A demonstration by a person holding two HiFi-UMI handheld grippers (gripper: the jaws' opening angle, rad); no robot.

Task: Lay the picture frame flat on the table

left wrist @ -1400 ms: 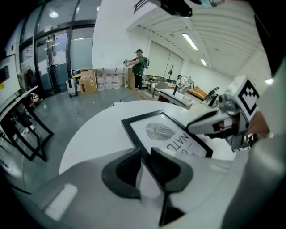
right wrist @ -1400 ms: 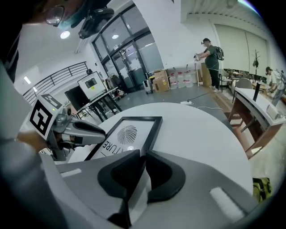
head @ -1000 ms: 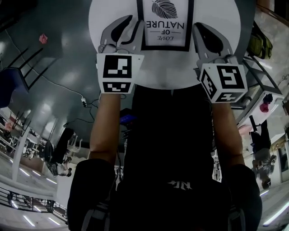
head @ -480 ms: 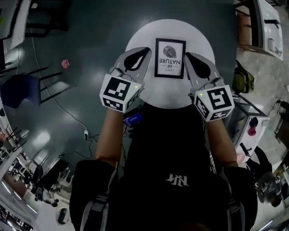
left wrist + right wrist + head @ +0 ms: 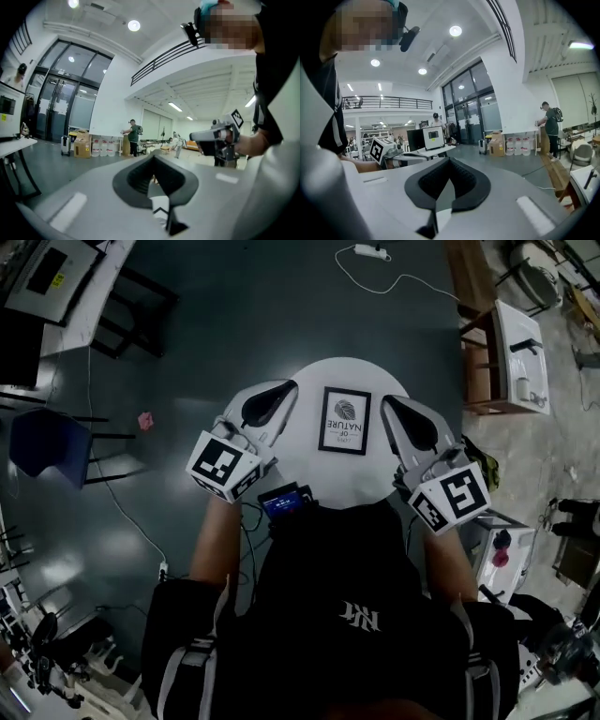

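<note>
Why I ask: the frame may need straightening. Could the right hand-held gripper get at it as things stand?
Probably yes. The picture frame lies flat on the table, and the right hand-held gripper hangs beside it with bare tabletop between. Its jaws are together, so they would have to open first.

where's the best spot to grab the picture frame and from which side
Pinch a long side edge of the picture frame, coming in from the side: it seems to lie face up on the table, and the left gripper and right gripper flank those edges.
</note>
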